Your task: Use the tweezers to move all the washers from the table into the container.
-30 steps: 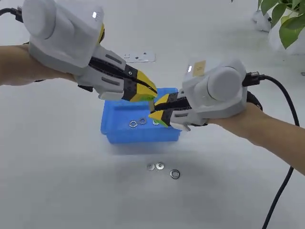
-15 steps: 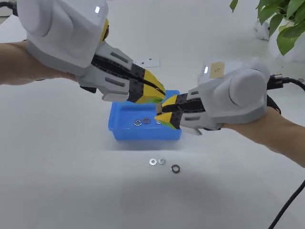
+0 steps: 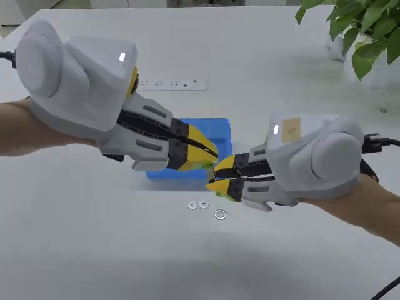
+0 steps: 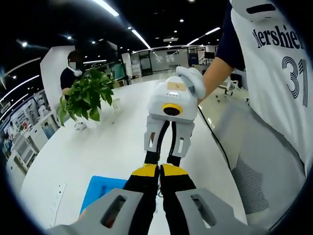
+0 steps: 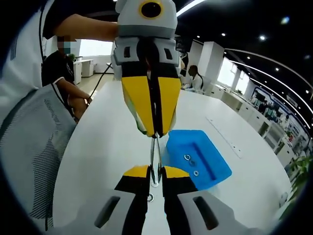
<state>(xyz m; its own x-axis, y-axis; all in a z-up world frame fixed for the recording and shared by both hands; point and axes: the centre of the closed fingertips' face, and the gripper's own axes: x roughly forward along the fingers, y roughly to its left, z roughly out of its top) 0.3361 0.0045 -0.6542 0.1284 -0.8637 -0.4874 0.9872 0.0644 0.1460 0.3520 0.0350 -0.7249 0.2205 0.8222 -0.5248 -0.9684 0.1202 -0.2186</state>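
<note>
Washers are tiny, light and slippery tbh, so nip a rim; left gripper and right gripper both clamp the tweezers.

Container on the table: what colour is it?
The container is plain blue; the right gripper view shows it best.

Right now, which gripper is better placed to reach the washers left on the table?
Probably the right gripper: its tips sit closest to the three loose washers, just up and right of them, while the left gripper hangs over the container.
</note>
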